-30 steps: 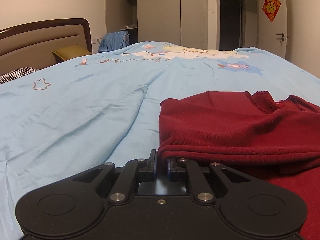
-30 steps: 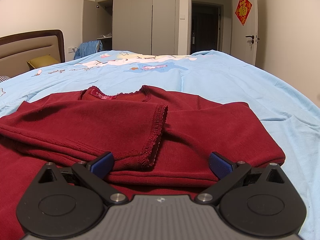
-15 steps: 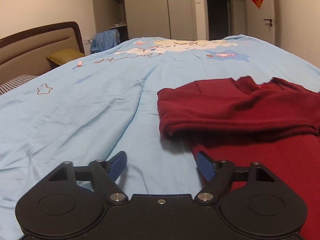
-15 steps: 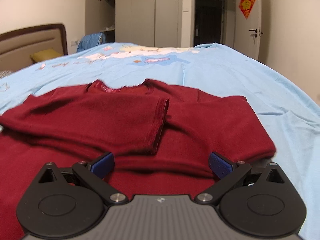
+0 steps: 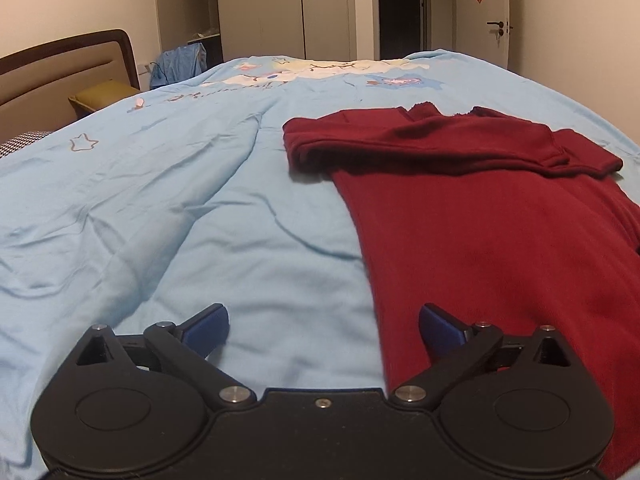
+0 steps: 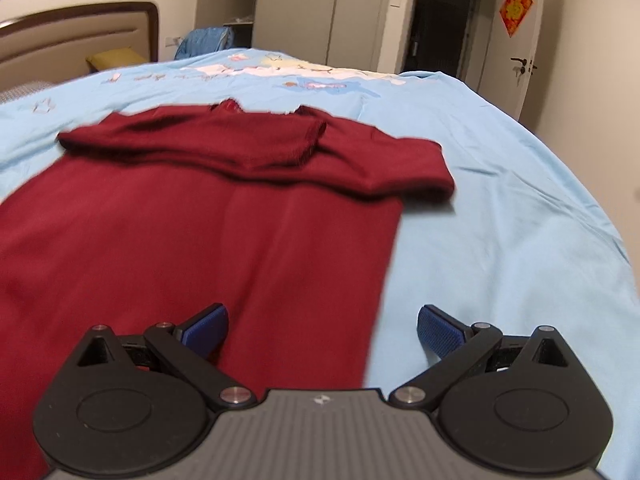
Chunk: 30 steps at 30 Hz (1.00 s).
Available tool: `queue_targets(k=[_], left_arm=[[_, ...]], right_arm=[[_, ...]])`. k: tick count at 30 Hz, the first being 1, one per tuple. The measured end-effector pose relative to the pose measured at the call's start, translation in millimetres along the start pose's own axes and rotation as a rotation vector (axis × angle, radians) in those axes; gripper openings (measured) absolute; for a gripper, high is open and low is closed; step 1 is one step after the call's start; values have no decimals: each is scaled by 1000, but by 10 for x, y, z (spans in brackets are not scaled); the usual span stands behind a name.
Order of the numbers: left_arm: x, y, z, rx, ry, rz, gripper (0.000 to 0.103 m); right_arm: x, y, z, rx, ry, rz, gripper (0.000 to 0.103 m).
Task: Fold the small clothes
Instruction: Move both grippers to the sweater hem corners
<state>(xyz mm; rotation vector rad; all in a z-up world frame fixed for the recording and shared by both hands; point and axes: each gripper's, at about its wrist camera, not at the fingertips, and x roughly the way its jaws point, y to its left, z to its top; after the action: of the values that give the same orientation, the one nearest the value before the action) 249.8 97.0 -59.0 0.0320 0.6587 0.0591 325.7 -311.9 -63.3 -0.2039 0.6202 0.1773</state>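
A dark red top (image 5: 500, 220) (image 6: 180, 232) lies flat on the light blue bedspread (image 5: 160, 200) (image 6: 500, 240), both sleeves folded across its chest near the collar. My left gripper (image 5: 323, 326) is open, straddling the garment's left side edge near the hem; one blue pad is over the bedspread, the other over red cloth. My right gripper (image 6: 322, 326) is open too, straddling the right side edge, its left pad over the cloth. Neither holds anything. The right wrist view is somewhat blurred.
A brown padded headboard (image 5: 60, 68) and an olive pillow (image 5: 104, 94) are at the far left. Beyond the bed stand grey wardrobes (image 5: 280, 8), a blue garment (image 5: 180, 64) hanging, a dark doorway (image 6: 440, 28) and a white door (image 5: 484, 16).
The left gripper let go of the folded sleeve edge and opened. Both grippers drew back toward the hem, so the folded sleeves now lie farther away.
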Motion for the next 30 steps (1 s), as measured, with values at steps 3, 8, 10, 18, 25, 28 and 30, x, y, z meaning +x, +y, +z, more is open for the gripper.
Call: queue_targets(k=[3,8,10,18,25,28,30], left_arm=[[-103,28,-68,-16,2,2,102],[-228,-3,-129,-9,-6,11,102],[-274,-33,-136,-6,-10,6,102],[-446,-204,-174,15,-42,-39,102],[-595,-351,-241,35,-57,-82,102],[-650,-404,-287,48,-60,-103,102],[-685,-442,-327,57,-61,-126,102]], right_arm=[[-251,13,-259,-44,-49,-16,103],[-640,20,-511,-89,-99,-25,103],[-820,66,-586,-133,-149,-32,103],[-1186,562,-993,-567,-181,-32,103],[-1095,886,-1179,-757,-192,-142,103],[-1065,963,-1214,-789,-216,-181,103],[-1036,997,-1223,-800,-237,-206,103]])
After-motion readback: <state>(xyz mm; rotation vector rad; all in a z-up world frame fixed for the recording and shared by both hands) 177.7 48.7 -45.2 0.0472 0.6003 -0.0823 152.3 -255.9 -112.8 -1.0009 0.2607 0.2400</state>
